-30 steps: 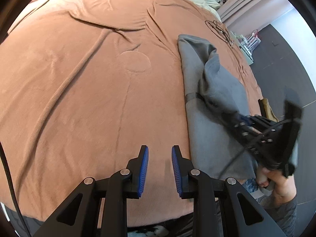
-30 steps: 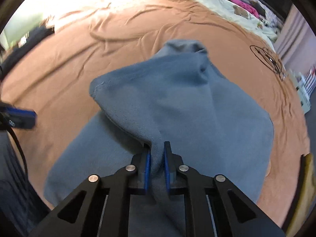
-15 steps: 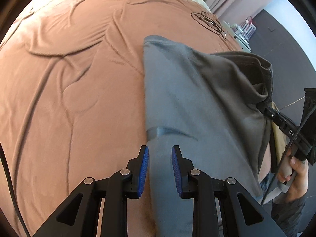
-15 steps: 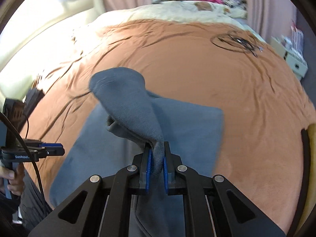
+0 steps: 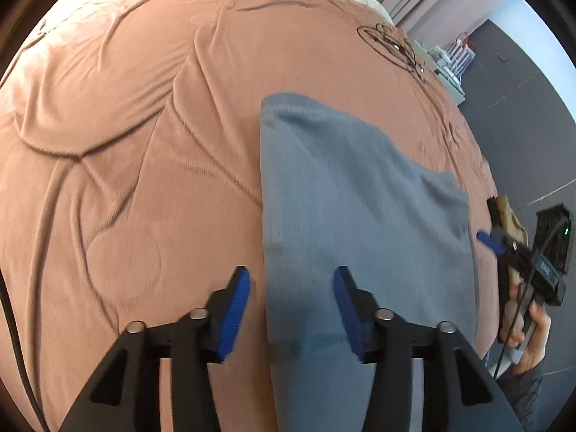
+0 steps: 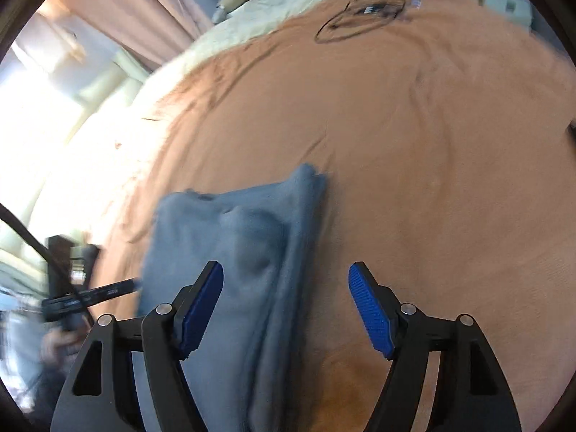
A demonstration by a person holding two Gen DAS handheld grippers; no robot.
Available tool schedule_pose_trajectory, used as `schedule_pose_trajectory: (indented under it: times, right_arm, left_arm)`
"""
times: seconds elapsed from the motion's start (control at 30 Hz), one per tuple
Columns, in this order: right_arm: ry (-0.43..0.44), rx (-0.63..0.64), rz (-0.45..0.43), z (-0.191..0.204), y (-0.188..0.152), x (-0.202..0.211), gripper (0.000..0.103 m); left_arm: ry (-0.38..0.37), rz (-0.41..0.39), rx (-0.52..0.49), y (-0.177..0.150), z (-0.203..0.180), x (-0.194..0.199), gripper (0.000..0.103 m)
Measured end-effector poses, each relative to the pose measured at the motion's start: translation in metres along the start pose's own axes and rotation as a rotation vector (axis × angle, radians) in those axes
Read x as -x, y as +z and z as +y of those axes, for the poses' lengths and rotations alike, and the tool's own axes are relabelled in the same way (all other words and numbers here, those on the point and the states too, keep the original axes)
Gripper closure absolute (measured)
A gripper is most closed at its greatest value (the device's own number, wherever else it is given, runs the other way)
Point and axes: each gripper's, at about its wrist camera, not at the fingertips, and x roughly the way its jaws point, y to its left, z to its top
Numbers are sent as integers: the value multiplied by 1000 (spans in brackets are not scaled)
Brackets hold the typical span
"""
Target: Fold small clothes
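Opening on both sides: left gripper [image 5: 291,300] fingers apart over the near left edge of the grey garment [image 5: 360,216], nothing clamped. Right gripper [image 6: 286,304] fingers wide, garment's folded right edge below them on the bed [image 5: 126,144].

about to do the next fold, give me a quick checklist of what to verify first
1. Right gripper has let go of the grey garment: ok, fingers opening, nothing pinched.
2. Left gripper free: ok, opening over the garment's left edge, not gripping.
3. Garment lies on the brown bedspread: ok.
4. Folded layer smooth: not ok, a bump and ridges show in the right wrist view.
5. Edges aligned: cannot tell, image blurred.
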Motion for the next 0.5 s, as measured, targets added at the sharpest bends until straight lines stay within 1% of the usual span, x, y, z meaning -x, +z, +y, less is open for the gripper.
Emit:
schedule_pose_trajectory:
  times: [0.1, 0.23, 0.3, 0.37, 0.43, 0.47, 0.5]
  right_arm:
    - [77, -17, 60, -11, -2, -13, 32]
    - [105, -27, 124, -23, 3, -39, 32]
    - [124, -46, 133, -30, 11, -52, 32]
    - [142, -47, 134, -30, 19, -62, 37]
    - [146, -49, 138, -30, 28, -73, 51]
    - [132, -51, 143, -29, 30, -79, 55]
    - [112, -49, 147, -29, 34, -85, 62]
  left_arm:
    - [-34, 2, 19, 11, 3, -6, 51]
    - [-47, 2, 29, 28, 8, -19, 51]
    - [-63, 6, 40, 35, 11, -27, 51]
    - [-56, 4, 49, 42, 14, -37, 52]
    - [-62, 2, 61, 49, 17, -44, 56]
    - [-69, -3, 68, 53, 18, -48, 62]
    - [-77, -10, 71, 58, 18, -51, 68]
